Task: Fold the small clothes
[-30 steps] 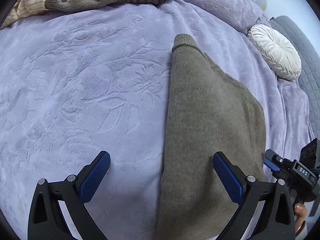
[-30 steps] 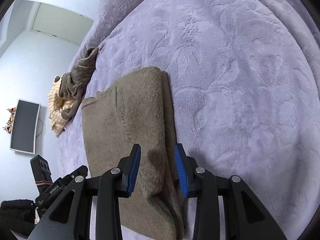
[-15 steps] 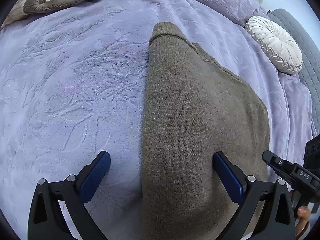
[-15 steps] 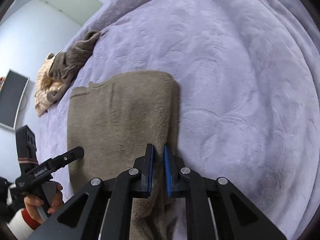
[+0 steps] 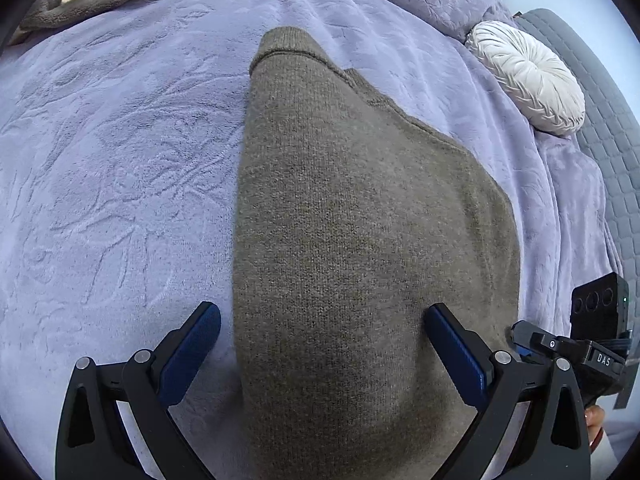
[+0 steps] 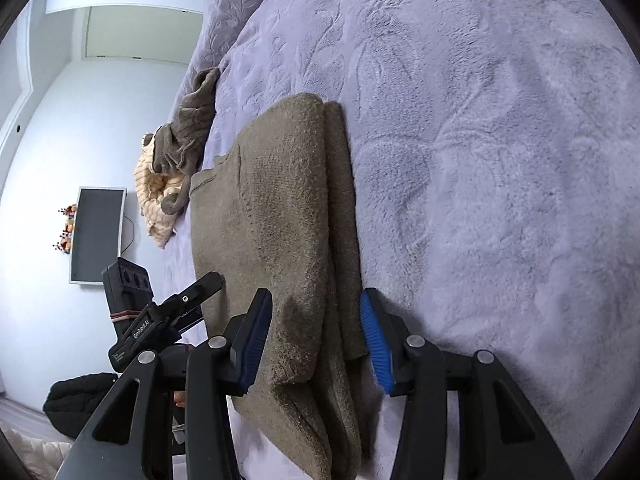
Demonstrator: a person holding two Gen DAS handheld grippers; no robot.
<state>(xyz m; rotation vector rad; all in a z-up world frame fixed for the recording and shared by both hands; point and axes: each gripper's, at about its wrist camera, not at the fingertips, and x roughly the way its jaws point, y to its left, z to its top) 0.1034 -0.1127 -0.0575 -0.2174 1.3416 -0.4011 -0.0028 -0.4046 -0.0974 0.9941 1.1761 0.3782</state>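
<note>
An olive-brown knit sweater [image 5: 360, 220] lies folded lengthwise on the lilac blanket [image 5: 120, 160], its collar end away from me. My left gripper [image 5: 320, 312] hangs open and wide above the sweater's near end. Its left finger is over the blanket and its right finger is over the knit. My right gripper [image 6: 316, 296] straddles the sweater's [image 6: 272, 200] layered right edge. Its jaws are opening, the blue pads [image 6: 256, 332] stand off the cloth and nothing is gripped. Each gripper shows in the other's view: the right gripper [image 5: 560, 348] and the left gripper [image 6: 180, 304].
A heap of grey-brown and cream striped clothes [image 6: 172, 172] sits at the far side of the bed. A round white cushion [image 5: 528, 76] rests by a grey quilted headboard [image 5: 608, 120]. A screen [image 6: 96, 236] hangs on the wall and a dark bundle [image 6: 80, 400] lies on the floor.
The right gripper's jaws pinched nearly shut on the sweater's layered edge half a second ago and have now spread apart. The left gripper slid sideways and lower, from beside the sweater to over it.
</note>
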